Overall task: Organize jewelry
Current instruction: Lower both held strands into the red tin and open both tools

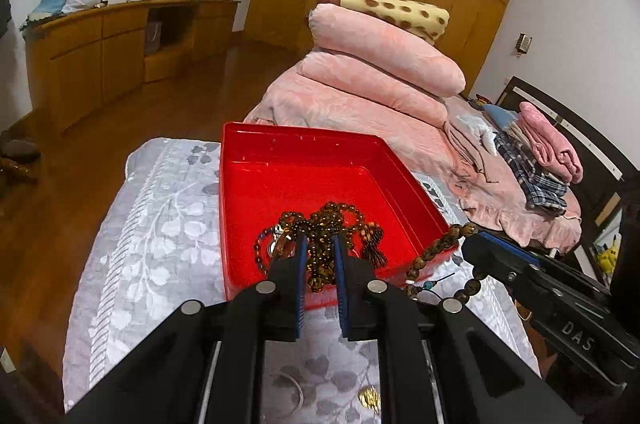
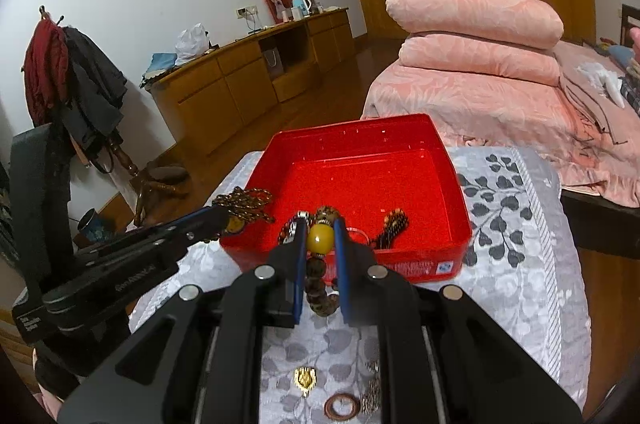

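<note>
- A string of small brown beads is pinched tight between the jaws of the left gripper, and it hangs at the near edge of the red box, most likely so it can be dropped inside.
- A bracelet with a big yellow bead is clamped by the right gripper for the same reason.
- A few beads are already seen in the box.
- A gold charm and a brown ring are left on the grey leafy cloth.
- A bed with pink quilts and wooden cupboards are seen behind.
</note>
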Demonstrator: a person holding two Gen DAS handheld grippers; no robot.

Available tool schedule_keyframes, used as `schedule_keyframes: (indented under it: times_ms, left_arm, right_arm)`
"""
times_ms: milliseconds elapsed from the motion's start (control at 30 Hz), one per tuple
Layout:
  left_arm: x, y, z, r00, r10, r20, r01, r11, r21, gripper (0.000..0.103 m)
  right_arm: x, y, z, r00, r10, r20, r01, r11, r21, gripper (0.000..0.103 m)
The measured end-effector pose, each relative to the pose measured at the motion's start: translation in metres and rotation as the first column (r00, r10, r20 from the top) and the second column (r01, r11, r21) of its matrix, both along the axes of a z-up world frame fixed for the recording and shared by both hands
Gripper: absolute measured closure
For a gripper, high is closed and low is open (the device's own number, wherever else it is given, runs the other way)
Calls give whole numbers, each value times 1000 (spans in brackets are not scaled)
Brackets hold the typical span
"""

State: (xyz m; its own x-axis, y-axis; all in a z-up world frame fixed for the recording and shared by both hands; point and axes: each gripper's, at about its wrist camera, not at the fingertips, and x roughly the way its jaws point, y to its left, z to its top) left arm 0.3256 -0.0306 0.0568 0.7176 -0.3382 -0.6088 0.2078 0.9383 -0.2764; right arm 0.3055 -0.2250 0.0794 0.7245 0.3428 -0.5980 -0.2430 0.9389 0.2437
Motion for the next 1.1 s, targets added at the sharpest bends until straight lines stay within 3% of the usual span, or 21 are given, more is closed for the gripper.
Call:
schedule_keyframes:
  times_ms: [433, 800, 833, 867, 900, 1100]
  left_arm:
    - [47, -9, -14, 999, 21, -36, -20, 999, 30, 91]
    - [70, -11, -21, 999, 20, -50, -20, 1000, -3, 91]
    - [72, -12, -22, 998, 19, -57, -19, 1000, 0, 88]
    - [72, -12, -24, 998, 24, -58, -24, 1000, 0, 84]
    - [73, -11, -24, 998, 31, -59, -31, 1000, 3, 71]
    - [59, 0, -21, 997, 65, -36, -65, 998, 21, 57]
  right_arm:
    - [53, 0, -7, 999, -17, -32, 17, 1000, -6, 91]
    - [84, -4, -28, 997, -36, -67, 37, 999, 1, 89]
    - [85, -6, -29, 996, -48, -71, 49, 999, 3, 84]
    - [87, -8, -31, 994, -68, -80, 67, 998, -7, 68]
    - [87, -10, -32, 993, -81, -82, 80, 997, -16, 64]
    - [78, -20, -31, 990, -126, -58, 123, 991, -52, 63]
